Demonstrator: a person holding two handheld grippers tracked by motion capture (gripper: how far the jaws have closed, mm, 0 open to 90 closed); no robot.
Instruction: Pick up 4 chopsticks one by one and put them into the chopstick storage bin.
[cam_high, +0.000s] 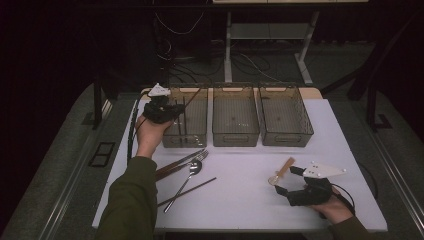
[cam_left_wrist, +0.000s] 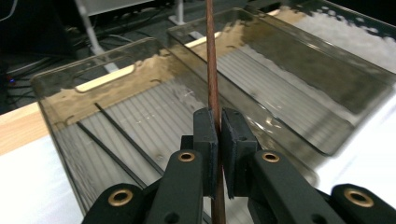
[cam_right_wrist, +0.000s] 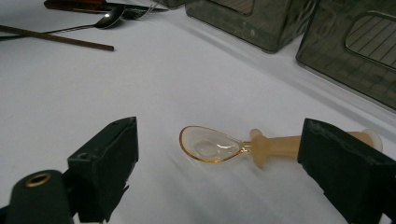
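Brown chopstick (cam_left_wrist: 213, 70), amber spoon (cam_right_wrist: 219, 145), smoky ribbed bins (cam_high: 235, 137).

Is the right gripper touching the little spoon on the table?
Apart. The right gripper view shows the right gripper with its jaws wide open on either side of the spoon, white table visible between each jaw and the bowl.

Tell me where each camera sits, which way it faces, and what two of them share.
High view: above the person's side of the table, looking forward and down on three bins; both forearms and hands show, the left gripper over the left bin.
Left gripper view: on the left gripper, looking along its fingers, shut on a brown chopstick, into the left bin.
Right gripper view: on the right gripper, low over the table, open fingers either side of a clear spoon.
Shared: the spoon shows in the high and right gripper views.
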